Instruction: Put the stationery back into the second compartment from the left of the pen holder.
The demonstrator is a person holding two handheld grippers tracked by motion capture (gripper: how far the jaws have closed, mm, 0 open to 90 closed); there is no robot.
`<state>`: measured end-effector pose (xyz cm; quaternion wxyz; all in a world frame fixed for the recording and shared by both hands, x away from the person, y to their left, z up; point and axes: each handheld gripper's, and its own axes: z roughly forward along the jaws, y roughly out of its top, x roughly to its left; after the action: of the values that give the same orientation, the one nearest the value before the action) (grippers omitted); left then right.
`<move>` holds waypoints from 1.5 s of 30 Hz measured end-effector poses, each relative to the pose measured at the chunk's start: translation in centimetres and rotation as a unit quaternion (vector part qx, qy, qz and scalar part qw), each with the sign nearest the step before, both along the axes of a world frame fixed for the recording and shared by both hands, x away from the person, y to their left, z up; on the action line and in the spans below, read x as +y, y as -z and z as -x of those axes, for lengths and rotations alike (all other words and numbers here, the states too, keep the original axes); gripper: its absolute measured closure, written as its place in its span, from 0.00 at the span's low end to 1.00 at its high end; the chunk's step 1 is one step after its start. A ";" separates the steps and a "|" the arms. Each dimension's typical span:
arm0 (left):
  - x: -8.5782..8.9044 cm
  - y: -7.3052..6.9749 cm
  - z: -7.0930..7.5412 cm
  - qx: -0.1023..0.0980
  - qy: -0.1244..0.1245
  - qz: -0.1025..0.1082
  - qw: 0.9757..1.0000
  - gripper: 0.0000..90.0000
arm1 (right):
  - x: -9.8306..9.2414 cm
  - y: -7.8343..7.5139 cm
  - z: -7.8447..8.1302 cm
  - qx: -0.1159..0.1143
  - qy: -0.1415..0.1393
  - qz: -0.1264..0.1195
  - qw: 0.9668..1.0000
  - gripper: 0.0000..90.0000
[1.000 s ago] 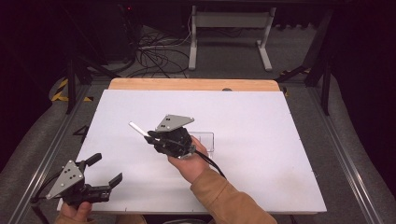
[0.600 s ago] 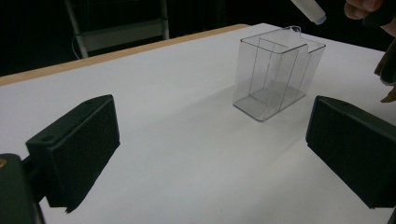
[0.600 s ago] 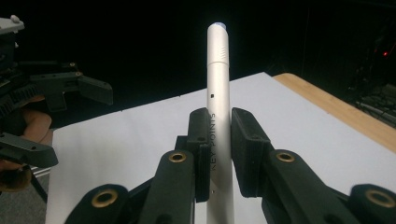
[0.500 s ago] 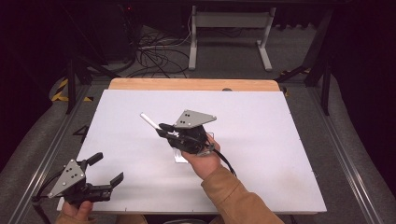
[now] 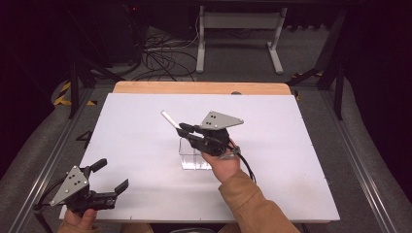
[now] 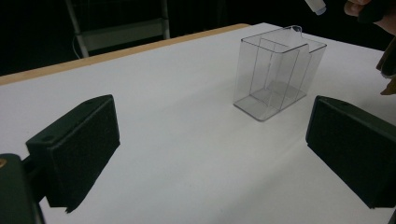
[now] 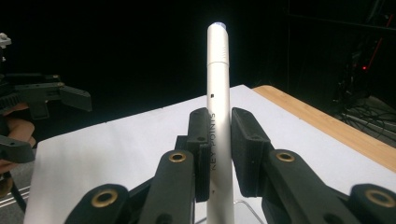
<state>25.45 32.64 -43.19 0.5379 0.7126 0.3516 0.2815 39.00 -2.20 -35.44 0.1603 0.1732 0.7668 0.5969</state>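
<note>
Right hand-held gripper (image 5: 183, 129) clenched on a slim white marker pen (image 5: 169, 119).
It hangs above the clear plastic two-compartment box (image 5: 193, 154); left hand-held gripper (image 5: 112, 175) rests released on the white bench (image 5: 291, 160).

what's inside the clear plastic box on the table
The clear plastic box looks empty in the left gripper view: only its inner divider walls show. In the high view the right gripper, holding the white pen, covers part of it.
</note>
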 end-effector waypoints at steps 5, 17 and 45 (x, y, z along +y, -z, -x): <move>0.0 0.0 0.0 0.000 0.001 -0.001 1.000 0.04 | -0.7 0.3 -0.4 0.003 0.006 -0.004 1.000 0.87; 0.0 0.0 -0.1 0.000 0.000 -0.001 1.000 0.04 | -1.0 1.8 -1.5 0.008 0.013 -0.004 1.000 0.87; 0.0 0.0 -0.1 0.000 -0.001 -0.001 1.000 0.04 | -1.0 4.8 -1.6 0.033 0.024 0.018 0.999 0.87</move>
<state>25.51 32.63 -43.22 0.5371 0.7128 0.3522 0.2818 40.64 -3.19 -40.25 0.1524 0.2080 0.7777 0.5733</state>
